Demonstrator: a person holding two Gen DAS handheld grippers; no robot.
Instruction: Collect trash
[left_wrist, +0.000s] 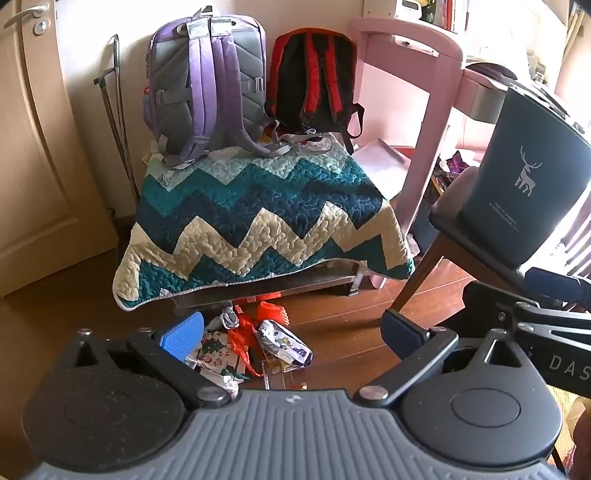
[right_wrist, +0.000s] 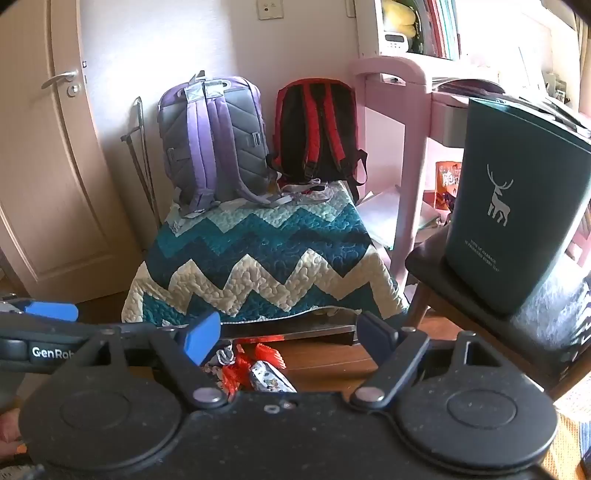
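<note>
Through the left wrist camera I see my left gripper (left_wrist: 291, 332) spread wide with nothing between its blue pads, angled down at a heap of trash (left_wrist: 255, 343) on the wooden floor (left_wrist: 343, 332): crumpled wrappers, an orange-red plastic scrap and a silver-and-purple snack packet (left_wrist: 284, 345). The heap lies near, just in front of the low bench, whose zigzag quilt (left_wrist: 258, 210) overhangs its front edge. A purple backpack (left_wrist: 207, 81) and a red-and-black backpack (left_wrist: 314, 77) stand at the far end against the wall. To the right, a dark bin with a deer emblem (left_wrist: 524, 173) stands on a chair seat (left_wrist: 447, 218), I judge raised there so drops need less bending.

Through the right wrist camera my right gripper (right_wrist: 288, 334) is equally spread and empty, hovering over the same heap (right_wrist: 251, 369), most of it hidden by the gripper body. The left gripper's arm (right_wrist: 55, 343) crosses at the left. The bin (right_wrist: 513, 206) sits close on the right, so I judge this hand better placed for carrying pieces across.
</note>
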